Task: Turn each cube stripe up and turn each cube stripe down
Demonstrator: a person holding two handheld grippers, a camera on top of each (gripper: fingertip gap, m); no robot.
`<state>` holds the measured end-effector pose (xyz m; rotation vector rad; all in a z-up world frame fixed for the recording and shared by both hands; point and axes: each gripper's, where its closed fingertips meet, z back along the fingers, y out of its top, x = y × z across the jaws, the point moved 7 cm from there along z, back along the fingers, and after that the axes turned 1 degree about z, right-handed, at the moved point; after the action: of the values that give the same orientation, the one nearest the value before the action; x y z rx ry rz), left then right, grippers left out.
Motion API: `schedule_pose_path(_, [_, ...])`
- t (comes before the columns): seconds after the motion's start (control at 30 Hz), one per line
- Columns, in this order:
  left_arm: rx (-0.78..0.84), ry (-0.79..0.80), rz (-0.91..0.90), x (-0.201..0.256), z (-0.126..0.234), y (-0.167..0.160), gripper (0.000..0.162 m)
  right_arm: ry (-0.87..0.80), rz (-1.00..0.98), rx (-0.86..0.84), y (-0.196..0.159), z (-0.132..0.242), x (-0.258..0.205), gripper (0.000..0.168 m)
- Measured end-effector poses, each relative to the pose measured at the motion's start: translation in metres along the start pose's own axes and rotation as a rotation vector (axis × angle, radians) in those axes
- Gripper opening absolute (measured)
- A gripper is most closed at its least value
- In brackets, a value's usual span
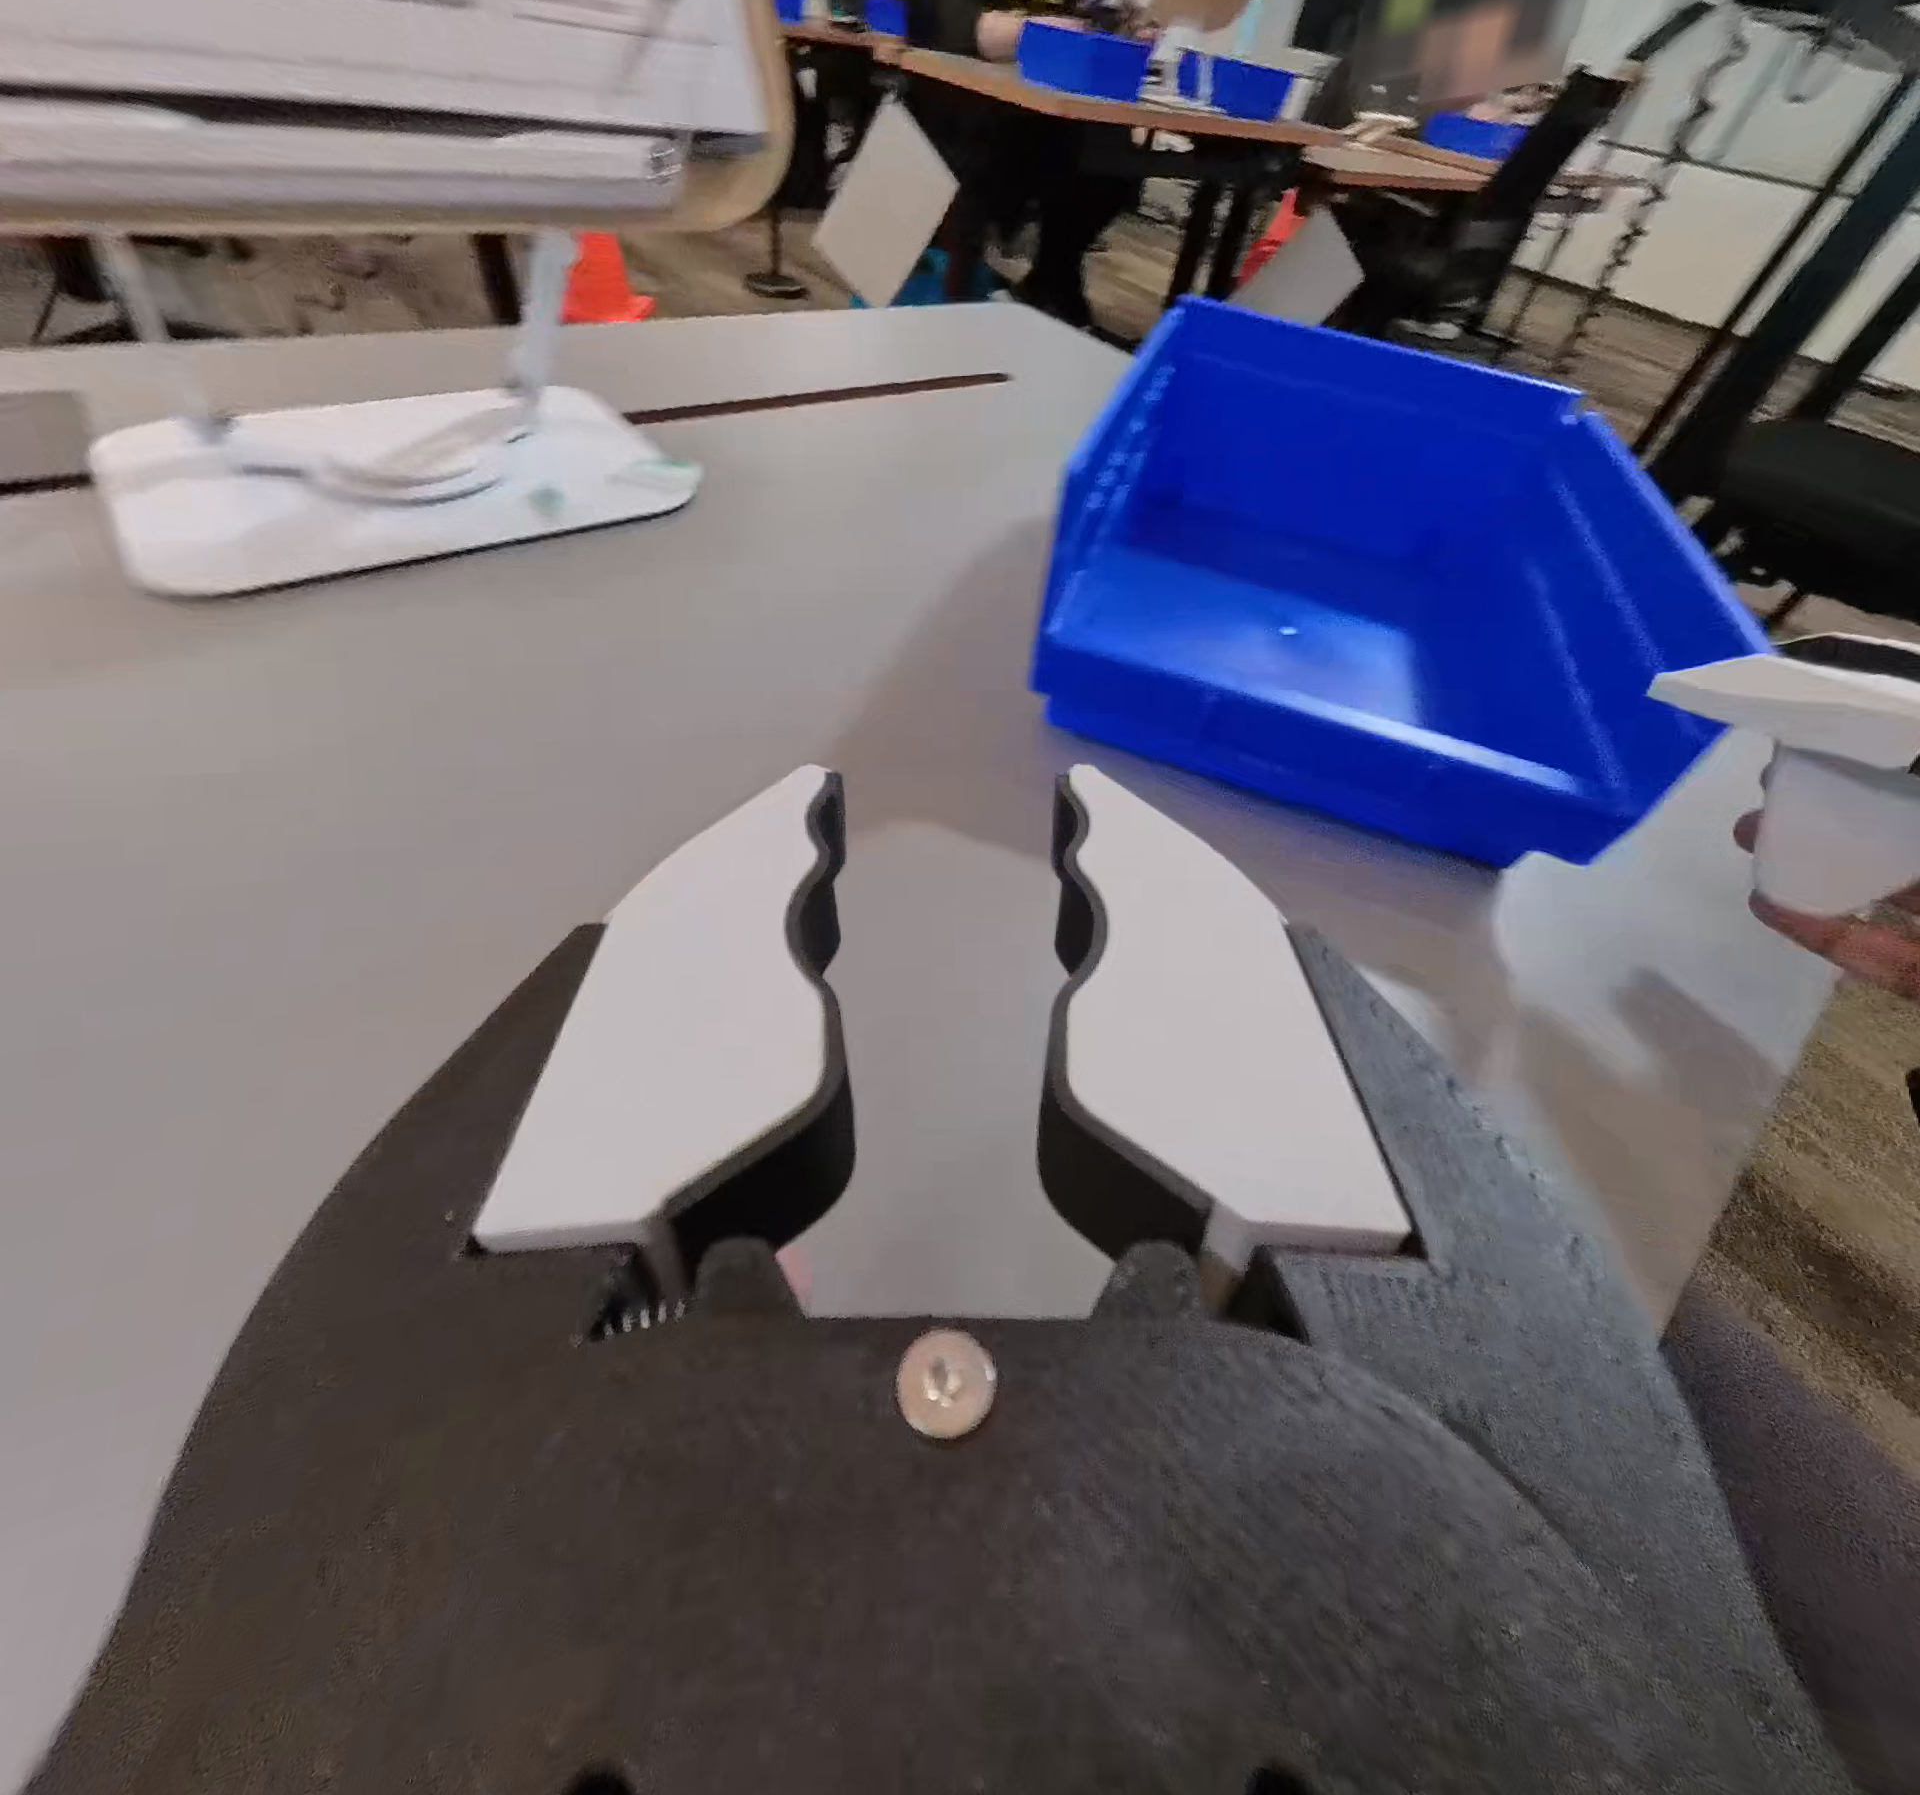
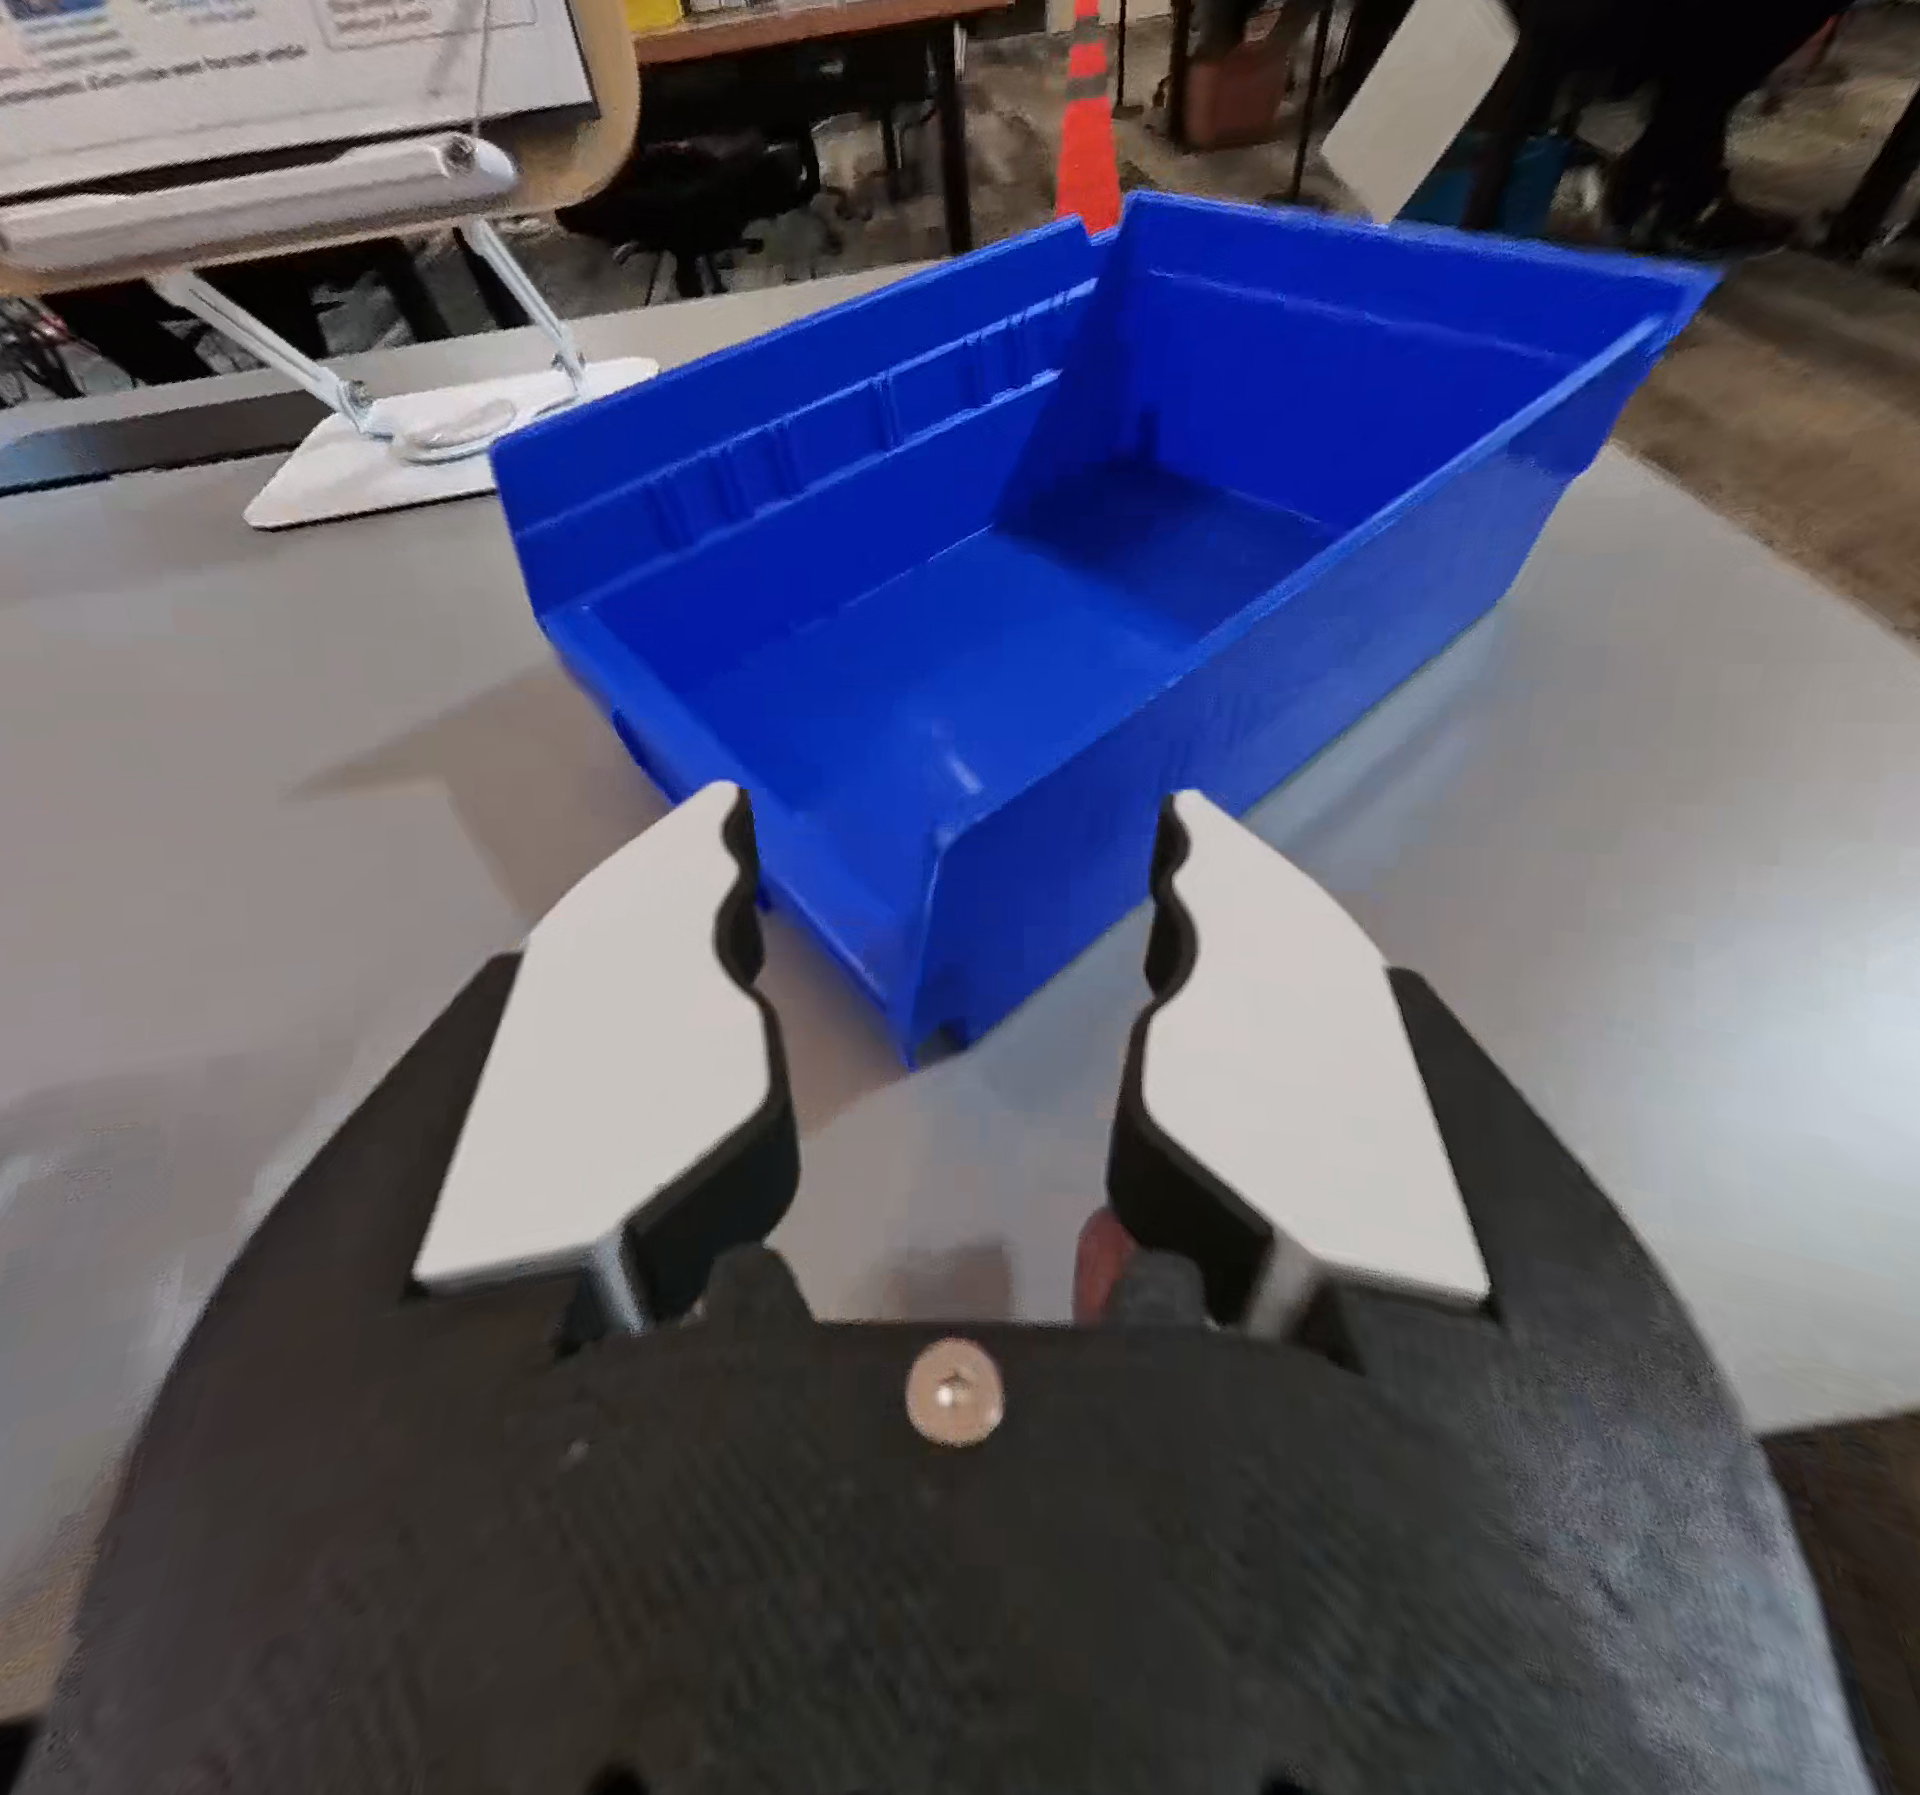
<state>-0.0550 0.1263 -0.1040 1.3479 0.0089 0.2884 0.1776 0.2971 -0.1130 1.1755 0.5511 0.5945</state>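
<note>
Both grippers empty – left gripper point(image 1: 945, 789) spread over bare grey table point(image 1: 416, 810), right gripper point(image 2: 951, 810) spread just near of the blue bin point(image 2: 1039, 654) – no cubes in view

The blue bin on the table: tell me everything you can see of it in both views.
The blue bin is an open-topped storage bin of glossy, moulded-looking plastic. It has a tall back wall, ribbed side walls that slope down, and a low front lip. It stands upright on the grey table, and its floor is bare: no cubes show inside. Its near corner lies ahead of the open right gripper, apparently without touching it. In the left wrist view the bin sits right of the open left gripper.
</note>
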Motion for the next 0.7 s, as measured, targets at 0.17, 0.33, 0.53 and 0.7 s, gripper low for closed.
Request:
schedule_pose_path(0.17, [-0.032,0.019,0.0,-0.029,0.012,-0.003,0.036,-0.029,0.016,-0.091,-0.004,-0.034,0.022,0.047])
schedule_pose_path(0.33, [-0.058,0.096,-0.131,-0.035,0.021,-0.009,0.03,-0.045,0.093,-0.082,0.009,-0.057,0.067,0.023])
schedule_pose_path(0.53, [-0.086,0.106,-0.106,-0.042,0.028,-0.016,0.029,0.048,-0.039,-0.094,0.025,-0.083,0.137,0.004])
schedule_pose_path(0.7, [-0.069,0.169,-0.047,-0.059,0.042,-0.016,0.027,0.083,-0.115,-0.098,0.032,-0.093,0.165,0.005])
